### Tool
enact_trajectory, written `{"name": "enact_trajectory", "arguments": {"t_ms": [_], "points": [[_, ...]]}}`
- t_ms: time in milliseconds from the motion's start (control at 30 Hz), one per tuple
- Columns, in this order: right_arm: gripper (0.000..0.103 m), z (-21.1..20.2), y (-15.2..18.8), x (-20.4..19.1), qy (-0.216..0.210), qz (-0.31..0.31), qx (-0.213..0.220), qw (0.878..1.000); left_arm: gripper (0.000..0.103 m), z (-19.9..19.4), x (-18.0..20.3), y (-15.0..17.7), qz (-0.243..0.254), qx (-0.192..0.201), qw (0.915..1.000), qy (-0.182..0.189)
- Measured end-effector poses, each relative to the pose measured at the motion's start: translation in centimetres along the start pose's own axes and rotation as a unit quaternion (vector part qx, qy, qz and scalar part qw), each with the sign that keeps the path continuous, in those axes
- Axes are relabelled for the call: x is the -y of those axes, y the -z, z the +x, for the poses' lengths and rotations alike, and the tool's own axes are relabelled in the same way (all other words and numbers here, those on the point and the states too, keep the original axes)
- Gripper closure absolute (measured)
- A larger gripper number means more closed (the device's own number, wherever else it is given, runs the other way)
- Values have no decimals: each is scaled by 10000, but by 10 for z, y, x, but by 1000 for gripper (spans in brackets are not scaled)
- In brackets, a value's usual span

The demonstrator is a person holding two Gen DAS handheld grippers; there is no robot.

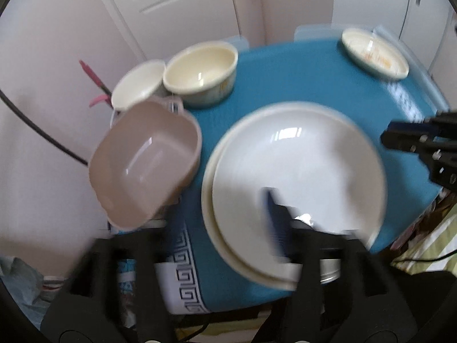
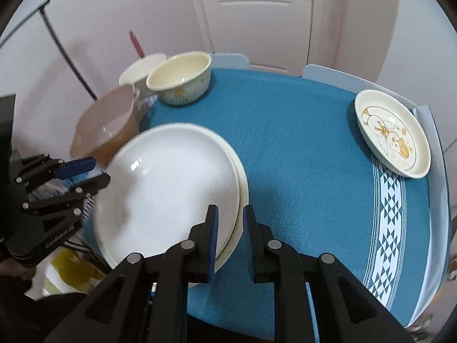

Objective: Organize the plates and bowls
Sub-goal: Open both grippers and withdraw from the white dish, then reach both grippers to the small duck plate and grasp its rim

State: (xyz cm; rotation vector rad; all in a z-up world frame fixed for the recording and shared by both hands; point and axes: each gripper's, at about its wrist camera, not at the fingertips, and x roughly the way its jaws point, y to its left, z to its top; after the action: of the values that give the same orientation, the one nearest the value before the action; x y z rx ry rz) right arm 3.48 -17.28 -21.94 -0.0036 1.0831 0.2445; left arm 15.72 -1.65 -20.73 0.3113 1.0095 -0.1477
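Scene: two white plates (image 2: 168, 188) lie stacked on the blue-clothed desk (image 2: 300, 148); the upper one sits offset, so the lower rim shows as a crescent on one side.
Other ware: a cream bowl (image 2: 180, 78) and a cream cup (image 2: 141, 67) stand at the far left corner; a pinkish-brown tub (image 2: 105, 125) overhangs that edge; a small duck-print plate (image 2: 392, 133) lies well apart at the far right.
Right gripper (image 2: 230, 240): we read its blue-padded fingers (image 2: 212, 240) as pinching the near right rim of the plate stack, one finger over the upper plate and one outside the rim.
Left gripper (image 1: 217, 223): fingers spread wide with nothing between them. One pad hovers above the upper plate; the other finger is lost in blur, so we cannot say whether it touches the tub.
Key relation: the stack lies directly ahead of and below the right fingers, rim edge-on in the gap. The right hand is the nearer one and already holds it; the left stands at the opposite rim, free.
Judgement: we take the step in hand to be shifting the stack by the right grip. Next likely target is the duck-print plate, far right, which the right hand is closer to.
Risk: an edge pinch on an offset stack may let the upper plate slide.
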Motion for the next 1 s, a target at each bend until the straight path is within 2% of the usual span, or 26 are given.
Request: {"name": "enact_trajectory", "arguments": {"t_ms": [33,67,100,133,167,233,367,533,667,833,900,933,967,1000], "points": [[87,-6,-3,5,-60,99,61,9999,2,-8,1,-6,-11,196,9998,-4],[84,-11,-4,8,-68,165,125,9998,0,-15,4,-11,23,390,9992,9],[64,-17,-4,12,-54,236,218,9995,0,-20,8,-16,89,495,9987,45],[28,-26,-5,17,-28,320,334,9989,0,-23,12,-22,170,544,9983,113],[2,-33,-5,21,-12,394,445,9982,0,-25,17,-30,243,580,9978,230],[1,-51,-4,34,114,624,721,9954,0,-31,28,-42,356,656,9957,548],[1,-81,-5,64,435,1062,939,9889,0,-39,48,-77,663,859,9886,1041],[0,-114,-7,107,964,1658,829,9779,0,-33,85,-142,1168,1033,9755,1554],[0,-133,-4,147,1132,2239,1073,9620,0,0,113,-190,1240,616,9702,1989],[0,-110,-3,203,785,2782,1023,9518,0,54,135,-231,882,-29,9559,2802],[1,-89,-3,227,646,3060,981,9447,1,80,140,-243,664,-184,9460,3168],[6,-81,-1,237,536,3190,1008,9408,3,92,142,-246,573,-238,9414,3315],[13,-70,1,249,387,3346,1037,9358,11,107,147,-251,500,-326,9374,3432],[18,-61,2,258,260,3481,1063,9310,24,120,150,-254,453,-421,9353,3484]]}}
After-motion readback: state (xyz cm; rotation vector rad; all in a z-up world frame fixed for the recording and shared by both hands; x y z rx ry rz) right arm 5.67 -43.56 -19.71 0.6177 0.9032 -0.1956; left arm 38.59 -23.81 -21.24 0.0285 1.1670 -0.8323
